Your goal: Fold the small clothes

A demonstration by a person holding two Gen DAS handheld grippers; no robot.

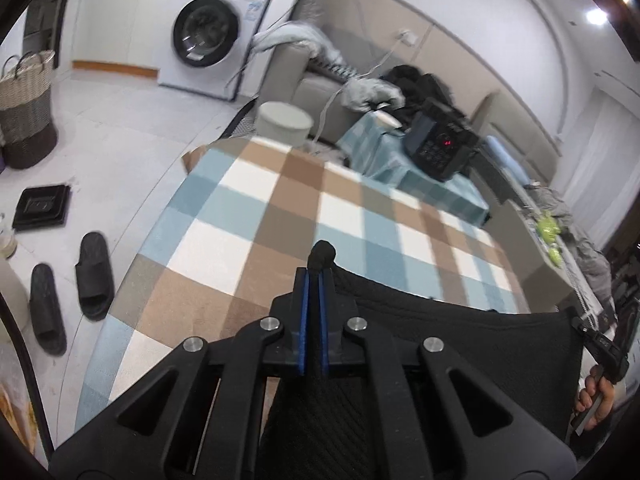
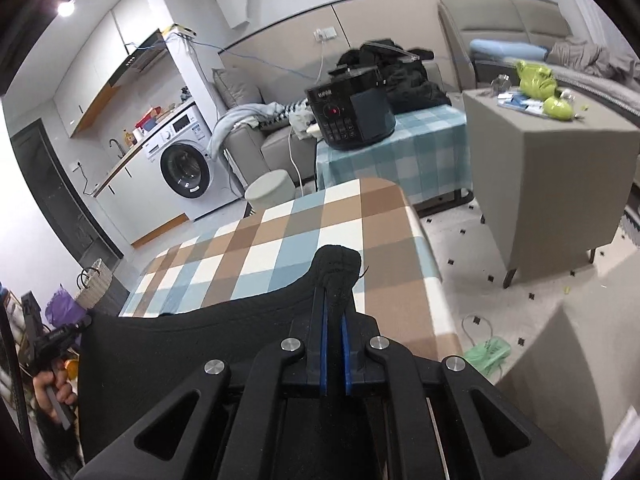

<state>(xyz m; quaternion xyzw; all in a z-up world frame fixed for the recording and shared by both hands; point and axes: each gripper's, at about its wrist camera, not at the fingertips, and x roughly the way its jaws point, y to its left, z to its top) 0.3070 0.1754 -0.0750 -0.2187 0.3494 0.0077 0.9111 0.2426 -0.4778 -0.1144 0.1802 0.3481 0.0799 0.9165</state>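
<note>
- The left tool [image 1: 315, 276] is clenched on one bunched corner of a black garment [image 1: 460, 344]; the corner sticks out past the blue-lined fingers [image 1: 304, 320].
- The black garment hangs stretched between the two tools, above the near edge of the desk [image 1: 248, 216], which carries a checked cloth of blue, brown and white squares.
- The right tool [image 2: 334, 292] is clenched on the opposite bunched corner of the garment [image 2: 180, 356]; that corner bulges out beyond the fingertips.
- In the left wrist view, the right tool [image 1: 600, 344] and the hand [image 1: 596, 400] holding it appear at the far right edge, at the garment's other end.
- In the right wrist view, the left tool [image 2: 60, 336] appears at the far left edge.
- Beyond the desk stand a washing machine [image 1: 208, 32], a small round bin [image 1: 284, 122] and a black cooker [image 2: 352, 114] on a lower checked stand.
- Two black slippers [image 1: 72, 284] lie on the floor to the left of the desk.
</note>
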